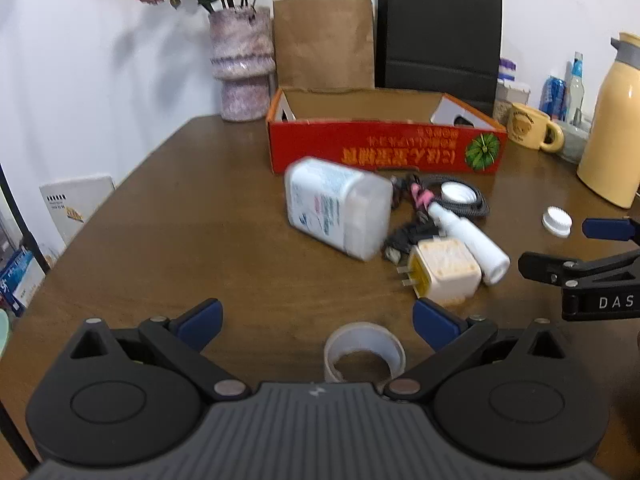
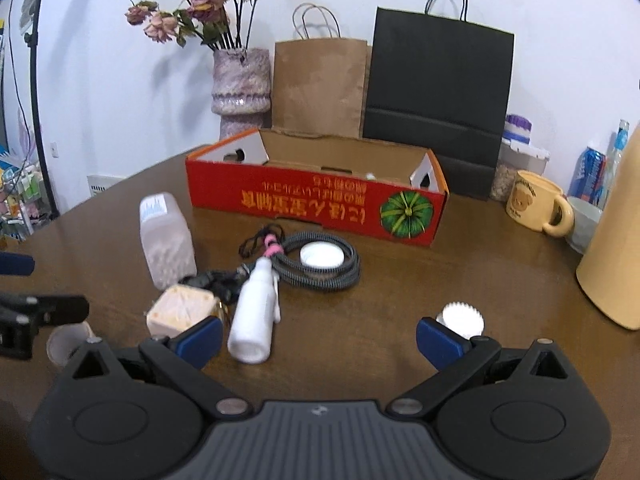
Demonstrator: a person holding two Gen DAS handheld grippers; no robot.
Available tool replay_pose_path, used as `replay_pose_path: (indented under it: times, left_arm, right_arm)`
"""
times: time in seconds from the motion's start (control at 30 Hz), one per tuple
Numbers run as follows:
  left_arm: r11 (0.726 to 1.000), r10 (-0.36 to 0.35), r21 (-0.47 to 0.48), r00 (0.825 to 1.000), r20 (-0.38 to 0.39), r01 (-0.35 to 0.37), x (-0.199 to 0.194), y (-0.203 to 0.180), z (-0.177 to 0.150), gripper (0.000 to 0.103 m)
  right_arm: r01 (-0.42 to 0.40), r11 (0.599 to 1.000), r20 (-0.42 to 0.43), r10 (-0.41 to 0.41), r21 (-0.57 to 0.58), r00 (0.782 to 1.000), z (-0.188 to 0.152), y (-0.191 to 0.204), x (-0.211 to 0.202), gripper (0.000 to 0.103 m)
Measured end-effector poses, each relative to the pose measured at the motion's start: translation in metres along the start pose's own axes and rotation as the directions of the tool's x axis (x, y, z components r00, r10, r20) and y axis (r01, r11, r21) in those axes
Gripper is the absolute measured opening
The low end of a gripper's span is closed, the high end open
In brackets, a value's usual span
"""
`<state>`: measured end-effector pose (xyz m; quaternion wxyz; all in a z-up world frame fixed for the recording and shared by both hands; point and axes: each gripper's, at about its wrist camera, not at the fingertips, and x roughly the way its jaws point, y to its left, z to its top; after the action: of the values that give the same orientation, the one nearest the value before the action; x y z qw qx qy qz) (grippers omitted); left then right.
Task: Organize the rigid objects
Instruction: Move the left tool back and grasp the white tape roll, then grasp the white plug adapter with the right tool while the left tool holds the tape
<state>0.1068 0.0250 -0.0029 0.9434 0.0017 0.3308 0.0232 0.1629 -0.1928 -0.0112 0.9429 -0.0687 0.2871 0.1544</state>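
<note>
A red cardboard box (image 1: 384, 146) (image 2: 312, 200) stands open at the back of the brown table. In front of it lie a large white plastic bottle (image 1: 336, 208) (image 2: 166, 234), a white spray bottle (image 1: 472, 242) (image 2: 256, 312), a cream plug adapter (image 1: 444, 272) (image 2: 180, 312), a coiled braided cable (image 1: 464, 200) (image 2: 320, 264) around a white lid, and a ribbed white cap (image 1: 557, 221) (image 2: 462, 318). A tape roll (image 1: 364, 352) (image 2: 66, 342) sits between the fingers of my open left gripper (image 1: 318, 322). My right gripper (image 2: 320, 338) is open, above the table near the spray bottle and cap.
A flower vase (image 1: 242, 64), brown paper bag (image 1: 324, 40) and black paper bag (image 1: 440, 36) stand behind the box. A yellow mug (image 1: 528, 126) (image 2: 536, 204), a cream thermos (image 1: 616, 124), a bowl and bottles crowd the back right. The table's edge curves along the left.
</note>
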Motion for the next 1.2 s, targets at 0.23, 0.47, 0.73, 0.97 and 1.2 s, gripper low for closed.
replay_pose_path:
  times: [0.23, 0.47, 0.73, 0.97, 1.2]
  left_arm:
    - [1.000, -0.004, 0.016, 1.000, -0.014, 0.005, 0.004, -0.013, -0.013, 0.103]
    - [1.000, 0.007, 0.002, 1.000, -0.006, -0.007, 0.008, -0.016, -0.022, 0.086]
    - [1.000, -0.025, -0.019, 1.000, 0.011, 0.025, 0.007, -0.013, -0.024, 0.045]
    - [0.999, -0.037, -0.036, 0.999, 0.034, 0.039, 0.002, -0.005, -0.019, 0.045]
    - [0.999, -0.011, -0.041, 0.998, 0.059, 0.014, -0.004, 0.013, -0.009, 0.045]
  right_arm:
    - [0.006, 1.000, 0.003, -0.006, -0.006, 1.000, -0.013, 0.003, -0.010, 0.103]
    - [0.024, 1.000, 0.000, -0.024, 0.005, 1.000, -0.018, 0.003, -0.012, 0.103]
    - [0.039, 0.999, -0.008, -0.038, 0.015, 0.999, -0.022, 0.005, -0.012, 0.103]
    - [0.045, 0.999, -0.017, -0.045, 0.012, 0.999, -0.023, 0.008, -0.011, 0.103]
    - [0.043, 0.999, -0.020, -0.043, -0.002, 0.999, -0.020, 0.018, -0.009, 0.103]
